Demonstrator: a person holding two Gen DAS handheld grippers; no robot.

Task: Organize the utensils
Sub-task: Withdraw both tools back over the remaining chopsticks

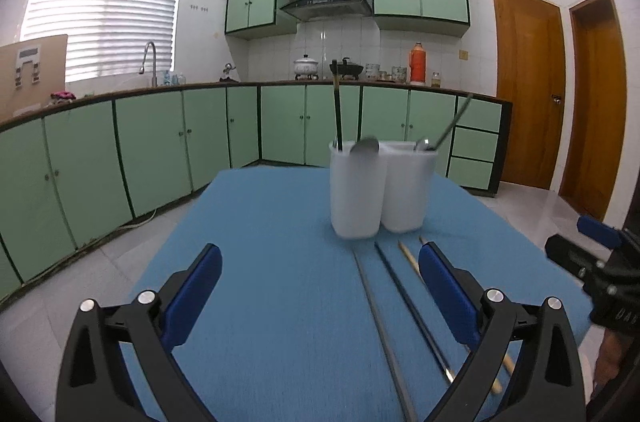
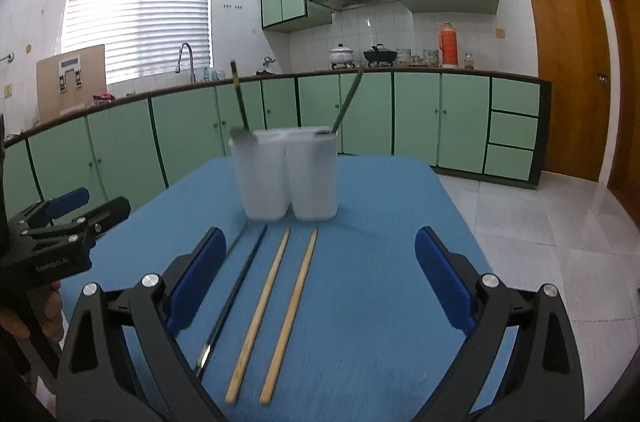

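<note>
Right wrist: chopsticks (image 2: 276,314) lie mid-table (image 2: 380,262), off edges.

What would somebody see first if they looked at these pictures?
Probably the two white holders standing side by side in the middle of the blue table, with utensil handles sticking up out of them. Next come the chopsticks lying flat in front: two pale wooden chopsticks and a dark pair to their left. The left gripper and right gripper both hang open above the table, holding nothing.

"GenRobot.AI" on left gripper (image 2: 66,210)
</note>
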